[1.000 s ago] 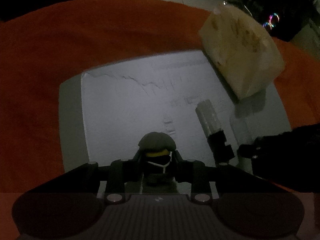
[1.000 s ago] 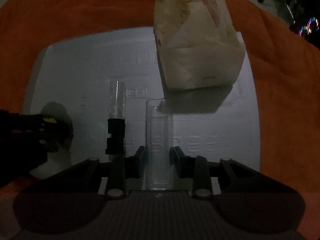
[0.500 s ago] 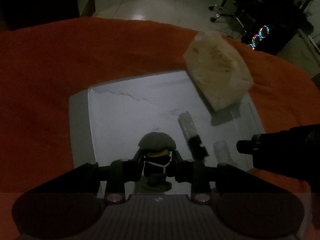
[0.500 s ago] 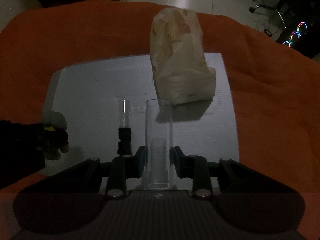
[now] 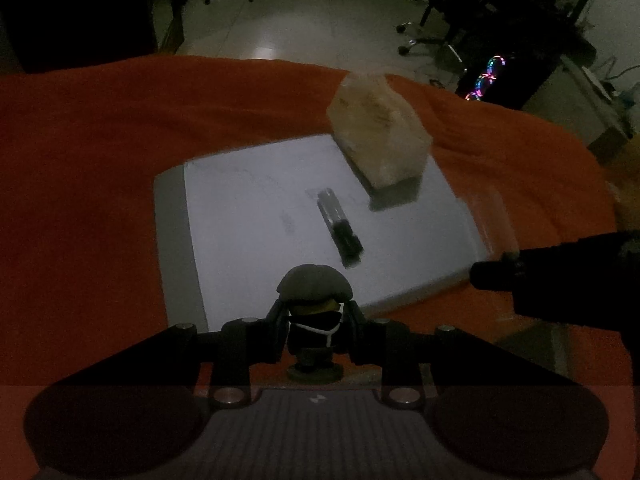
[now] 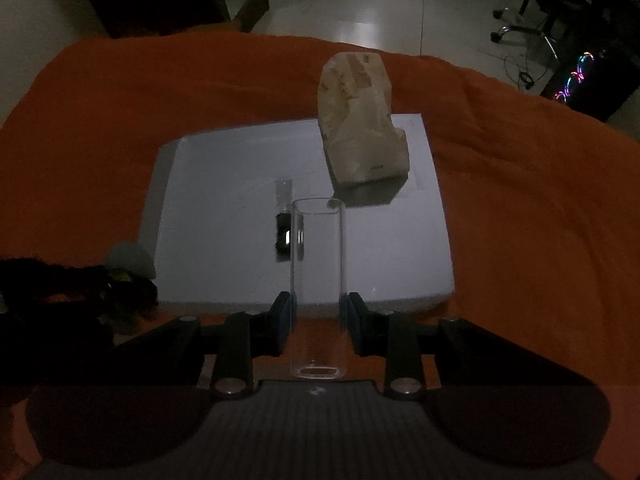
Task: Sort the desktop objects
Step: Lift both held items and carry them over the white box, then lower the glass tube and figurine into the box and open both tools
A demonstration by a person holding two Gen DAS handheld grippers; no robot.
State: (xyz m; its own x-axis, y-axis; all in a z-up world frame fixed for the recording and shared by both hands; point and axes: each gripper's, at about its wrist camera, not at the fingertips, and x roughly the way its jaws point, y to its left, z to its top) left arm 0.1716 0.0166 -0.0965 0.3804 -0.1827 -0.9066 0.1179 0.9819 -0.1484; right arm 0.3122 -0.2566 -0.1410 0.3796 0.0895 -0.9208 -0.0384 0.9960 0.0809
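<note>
While both hand-held grippers hang above an orange cloth point(image 6: 120, 128), each carries one object. At the bottom centre of the left wrist view, the left gripper point(image 5: 315, 330) has its jaws drawn in close around the dark body of a small figurine point(image 5: 315, 312) with a broad grey cap, a yellow face and a round base. It looks light, rigid and knobbly; the narrow body below the cap gives the pads a waist to hold, so it should not slip easily.

At the bottom centre of the right wrist view, the right gripper point(image 6: 318, 320) clamps a clear glass tube point(image 6: 318, 280) between blue-edged pads, about midway along its length, its open mouth pointing away from the camera. Glass like this is probably light but smooth and breakable, so a firm, not crushing, hold on its straight wall suits it, and it wants a gentle set-down.

In the middle of both views a pale flat board point(image 6: 224, 184) lies on the cloth. On it rest a smaller vial with a black cap point(image 5: 339, 227) and, toward the upper right, a crumpled pale bag point(image 6: 360, 120), soft and likely light.
</note>
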